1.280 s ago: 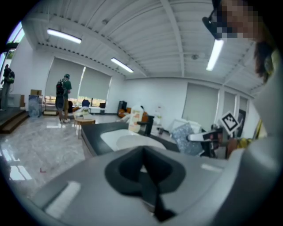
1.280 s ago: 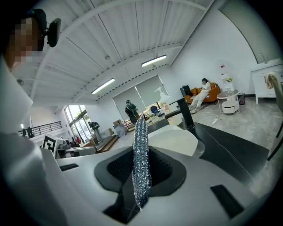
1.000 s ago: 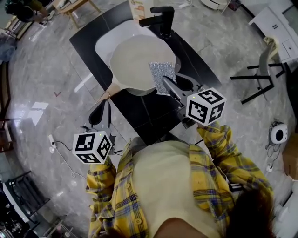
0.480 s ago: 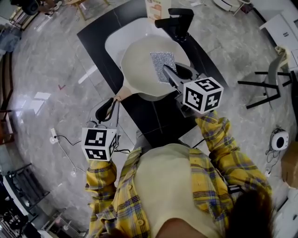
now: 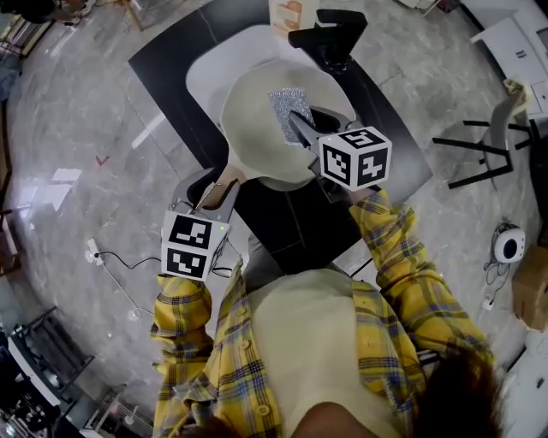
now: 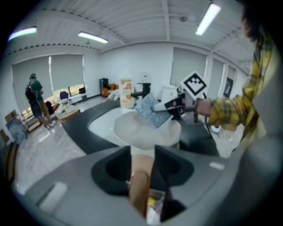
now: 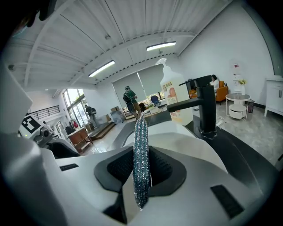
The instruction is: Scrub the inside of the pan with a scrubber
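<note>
One pan (image 5: 257,115), one scrubber (image 5: 288,104), one sink (image 5: 202,67), one faucet (image 5: 330,38), one bottle (image 5: 289,12); two tools, left tool (image 5: 217,185) and right tool (image 5: 300,128).

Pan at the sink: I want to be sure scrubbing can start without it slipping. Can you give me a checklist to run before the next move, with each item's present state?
1. Scrubber clamped in the right gripper: ok, jaws shut on its edge.
2. Scrubber over the inside of the pan: ok.
3. Scrubber touching the pan's surface: cannot tell.
4. Pan handle held by the left gripper: not ok; the handle lies between the jaws, which have just been opening and do not clamp it.
5. Pan resting over the sink: ok.
</note>
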